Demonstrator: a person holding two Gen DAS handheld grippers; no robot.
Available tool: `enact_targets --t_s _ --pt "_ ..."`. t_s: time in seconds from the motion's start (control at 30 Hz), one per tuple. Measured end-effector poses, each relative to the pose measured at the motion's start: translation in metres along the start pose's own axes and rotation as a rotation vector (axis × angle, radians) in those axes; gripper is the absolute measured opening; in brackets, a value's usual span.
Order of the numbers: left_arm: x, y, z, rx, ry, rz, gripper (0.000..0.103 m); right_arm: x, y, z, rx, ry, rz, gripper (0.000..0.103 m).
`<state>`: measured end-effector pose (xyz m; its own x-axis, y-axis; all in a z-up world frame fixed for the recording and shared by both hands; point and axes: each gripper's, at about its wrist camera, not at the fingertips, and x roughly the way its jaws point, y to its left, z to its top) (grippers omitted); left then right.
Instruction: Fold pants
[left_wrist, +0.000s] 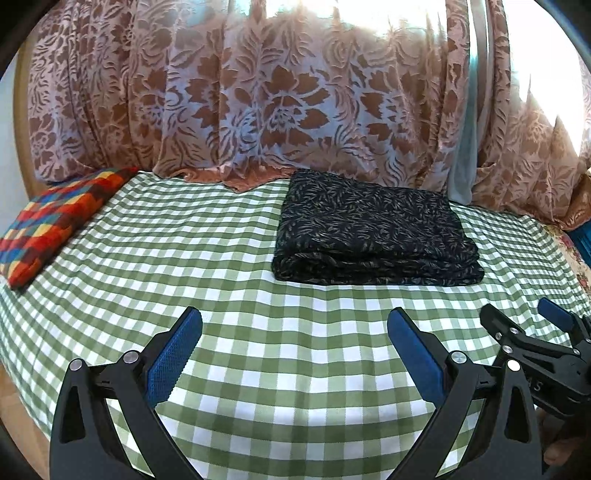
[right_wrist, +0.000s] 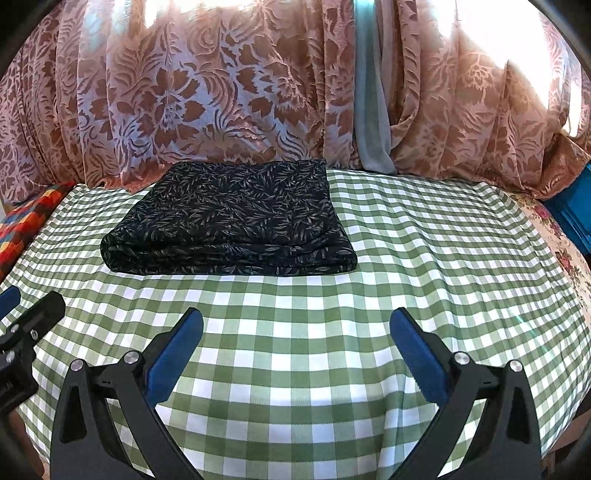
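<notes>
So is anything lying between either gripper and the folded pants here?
Nothing visible. Only bare checked bedsheet lies between the open left gripper and the pants, and likewise ahead of the open right gripper. The patchwork pillow sits off left.

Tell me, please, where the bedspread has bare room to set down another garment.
The widest bare patch of green checked bedspread lies between the colourful pillow and the folded pants. Another lies right of the pants, toward the floral edge. The strip behind the pants, against the curtain, is tight.
</notes>
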<state>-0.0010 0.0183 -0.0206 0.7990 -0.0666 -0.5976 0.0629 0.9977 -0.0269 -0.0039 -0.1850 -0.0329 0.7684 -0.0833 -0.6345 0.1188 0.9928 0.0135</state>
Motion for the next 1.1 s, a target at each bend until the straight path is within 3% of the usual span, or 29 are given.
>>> enact_targets --t_s 1.1 --pt "-0.0018 0.0072 0.0035 -0.009 -0.006 0.028 0.099 -0.0026 0.01 -0.0011 -0.014 -0.003 0.028 0.101"
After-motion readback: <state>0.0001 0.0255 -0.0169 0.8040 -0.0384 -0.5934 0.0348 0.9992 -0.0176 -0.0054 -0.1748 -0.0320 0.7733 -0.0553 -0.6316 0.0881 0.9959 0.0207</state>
